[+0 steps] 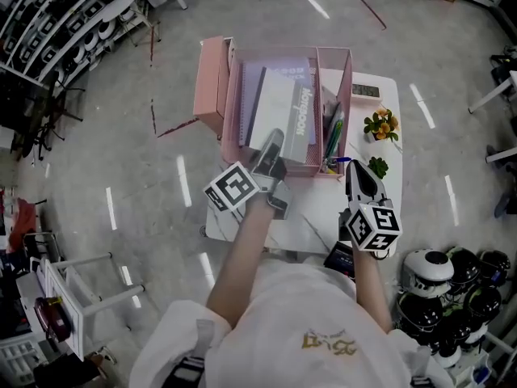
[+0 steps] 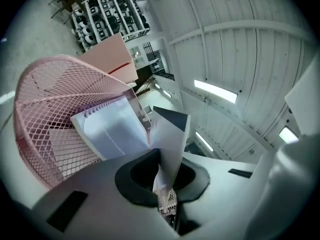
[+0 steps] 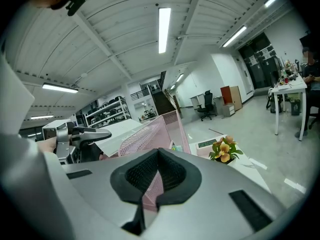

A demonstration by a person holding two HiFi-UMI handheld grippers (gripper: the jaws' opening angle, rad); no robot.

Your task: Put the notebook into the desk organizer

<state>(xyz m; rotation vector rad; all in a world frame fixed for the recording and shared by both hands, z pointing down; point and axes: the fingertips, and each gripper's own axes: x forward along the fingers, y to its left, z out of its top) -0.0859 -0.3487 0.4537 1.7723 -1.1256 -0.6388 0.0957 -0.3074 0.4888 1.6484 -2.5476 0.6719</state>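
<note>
Slip risk: left gripper [image 1: 272, 138] pinches the notebook [image 1: 279, 111] by one thin cover, centre frame. Right gripper [image 1: 350, 166] clamps the desk organizer [image 1: 291, 49] wall.

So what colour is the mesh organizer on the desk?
Pink all over; the desk organizer shows best in the head view.

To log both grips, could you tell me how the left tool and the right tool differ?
The left tool is shut on the light grey notebook, whereas the right tool pinches a wall of the pink wire-mesh desk organizer. The left tool sits at the organizer's wide compartment; the right tool sits at its near right corner. Both have jaws closed on something thin.
</note>
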